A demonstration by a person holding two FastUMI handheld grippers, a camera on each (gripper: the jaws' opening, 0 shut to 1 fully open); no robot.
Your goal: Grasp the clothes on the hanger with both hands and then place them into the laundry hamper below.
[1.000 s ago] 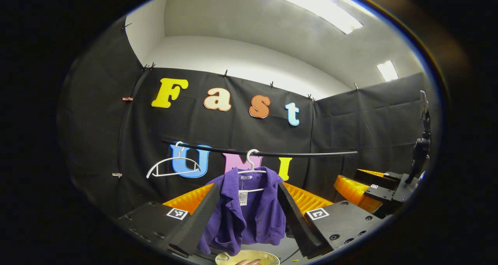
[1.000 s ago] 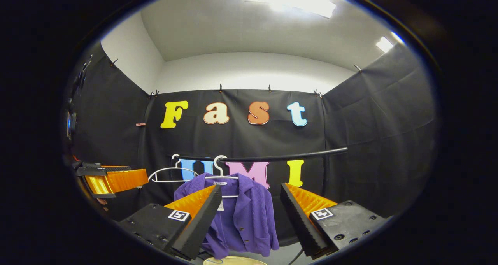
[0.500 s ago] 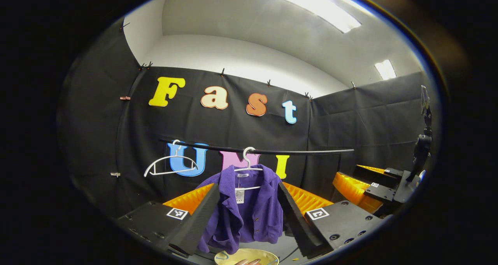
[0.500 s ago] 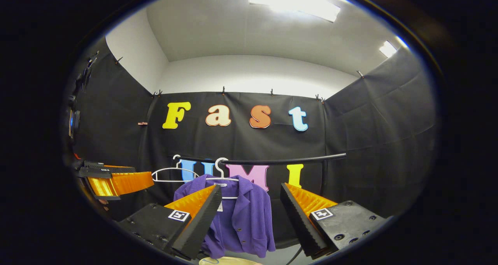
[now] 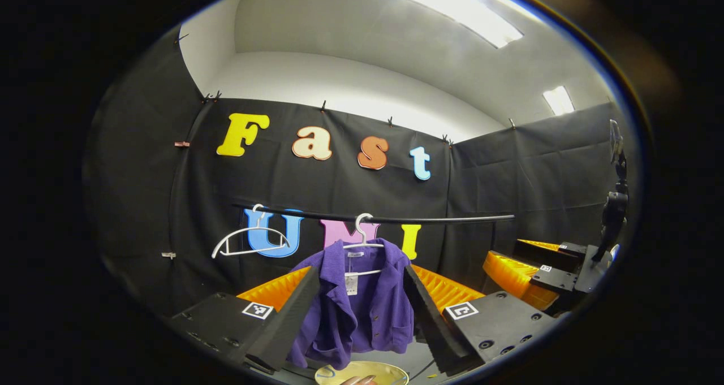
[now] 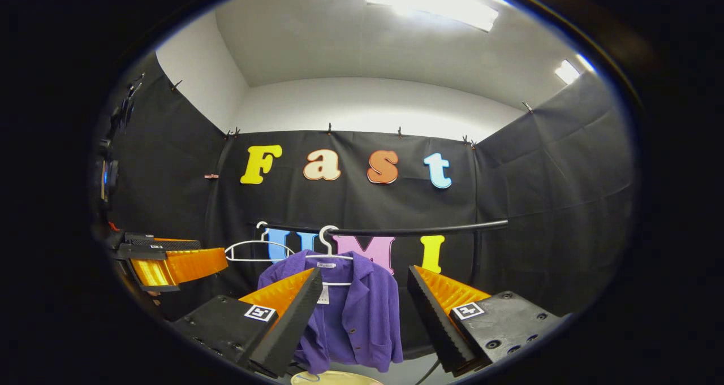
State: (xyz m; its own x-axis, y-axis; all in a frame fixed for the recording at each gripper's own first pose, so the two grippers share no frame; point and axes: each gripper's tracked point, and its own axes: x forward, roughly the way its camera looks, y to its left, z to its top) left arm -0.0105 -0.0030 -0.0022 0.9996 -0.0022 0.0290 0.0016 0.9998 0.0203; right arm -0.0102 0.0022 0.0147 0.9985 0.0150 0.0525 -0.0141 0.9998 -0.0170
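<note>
Both grippers (image 5: 362, 303) (image 6: 365, 300) gape wide, holding nothing. We judge the jacket (image 5: 362, 300) soft, light, floppy: we'd pinch its 2 shoulders off the hanger (image 5: 362, 235).

A black rail (image 5: 396, 220) runs level across the back wall, ahead of and above the left hand-held gripper (image 5: 361, 311). Two white hangers hook over it: a bare hanger (image 5: 249, 242) off to the left, and a second hanger (image 5: 362, 238) straight ahead, carrying a purple jacket (image 5: 367, 306) that hangs framed between the spread fingers.
</note>
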